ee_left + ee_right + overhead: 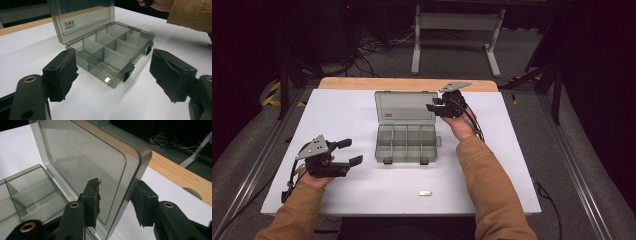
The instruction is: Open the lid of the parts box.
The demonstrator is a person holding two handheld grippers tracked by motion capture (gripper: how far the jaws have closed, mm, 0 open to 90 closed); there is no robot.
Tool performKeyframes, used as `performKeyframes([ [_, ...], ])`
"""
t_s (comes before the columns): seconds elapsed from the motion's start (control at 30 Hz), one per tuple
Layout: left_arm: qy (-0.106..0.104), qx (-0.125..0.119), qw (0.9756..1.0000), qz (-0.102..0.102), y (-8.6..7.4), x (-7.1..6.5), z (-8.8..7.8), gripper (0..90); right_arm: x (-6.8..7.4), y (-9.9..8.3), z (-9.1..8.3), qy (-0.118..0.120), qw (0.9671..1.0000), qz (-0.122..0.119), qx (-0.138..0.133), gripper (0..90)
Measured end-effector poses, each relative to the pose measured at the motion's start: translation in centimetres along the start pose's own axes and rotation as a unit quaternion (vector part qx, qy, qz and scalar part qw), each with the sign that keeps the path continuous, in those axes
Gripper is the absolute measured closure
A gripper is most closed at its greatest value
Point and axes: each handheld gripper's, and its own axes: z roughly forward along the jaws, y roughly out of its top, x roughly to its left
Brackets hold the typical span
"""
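- Centrally on the white table (362,190) sits a smoky grey translucent organiser box (406,143), a flat rectangular case with rounded corners and thin plastic walls.
- Its lid (405,107) stands open on the hinge along the far edge of the box, raised behind the tray, with a small printed label near one corner.
- Two dark latches (424,161) sit on the near front edge of the box.
- Thin dividers split the tray into several compartments; every compartment visible in the left gripper view and the high view holds nothing.
- The right gripper (435,108), at the far right corner of the box, has its jaws straddling the lid's right edge, one pad inside the lid and one outside; they stand partly open, and whether the pads press the plastic I cannot tell.
- The left gripper (350,152) rests on the table to the left of the box, well apart from it, jaws spread wide with nothing between them, pointing toward the box's near left corner.
- A small pale block (425,193) lies on the table in front of the box, nearer the person.
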Motion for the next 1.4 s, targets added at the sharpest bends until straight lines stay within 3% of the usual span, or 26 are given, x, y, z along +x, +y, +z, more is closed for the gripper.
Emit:
performKeyframes([
  [0.37, 0.000, -0.003, 1.0000, -0.003, 0.0, 0.0, -0.1, 22.5, -0.3, -0.3, 1.0, 0.000, 0.9999, 0.010, -0.003, 55.5],
  [0.8, 0.002, 0.000, 1.0000, -0.002, -0.1, 0.1, 0.0, 22.0, -0.8, -0.9, 2.3, 0.007, 0.9994, 0.034, 0.003, 41.6],
  [1.4, 0.002, 0.001, 1.0000, -0.007, -0.1, 0.1, 0.0, 21.8, -1.2, -2.4, 4.0, 0.024, 0.9966, 0.064, 0.047, 33.1],
])
